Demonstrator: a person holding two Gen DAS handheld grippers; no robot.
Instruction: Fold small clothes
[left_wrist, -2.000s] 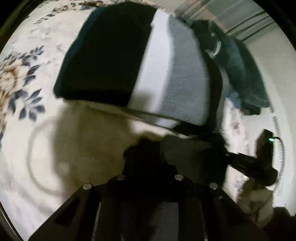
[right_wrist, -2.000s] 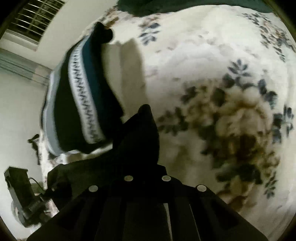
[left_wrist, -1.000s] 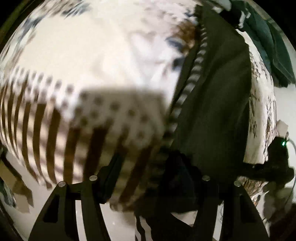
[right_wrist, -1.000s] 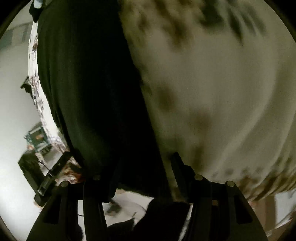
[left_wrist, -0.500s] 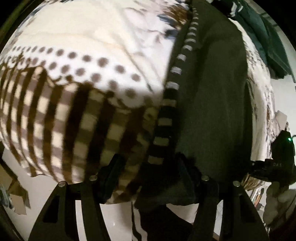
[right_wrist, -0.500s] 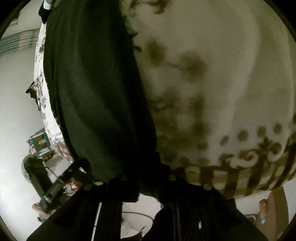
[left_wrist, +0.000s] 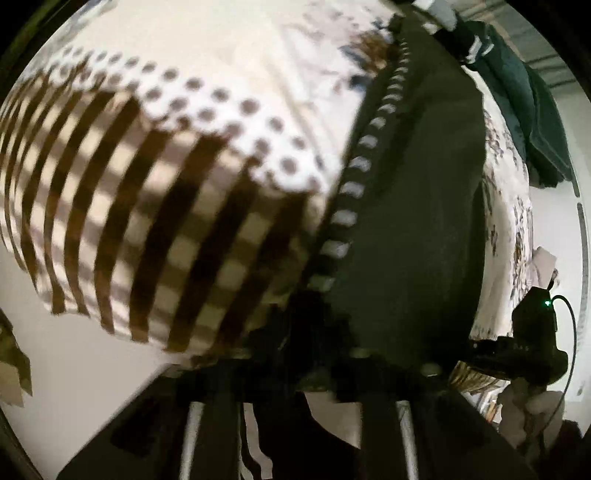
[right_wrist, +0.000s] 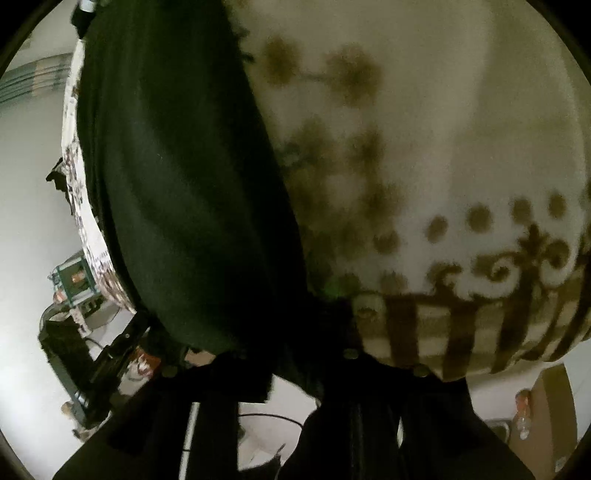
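Both claws, left (left_wrist: 295, 332) and right (right_wrist: 291, 343), have just closed on the dark garment (left_wrist: 413, 221).

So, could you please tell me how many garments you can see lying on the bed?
2: a dark garment at the near edge of the bed, and a teal garment at its far side. Others may be hidden.
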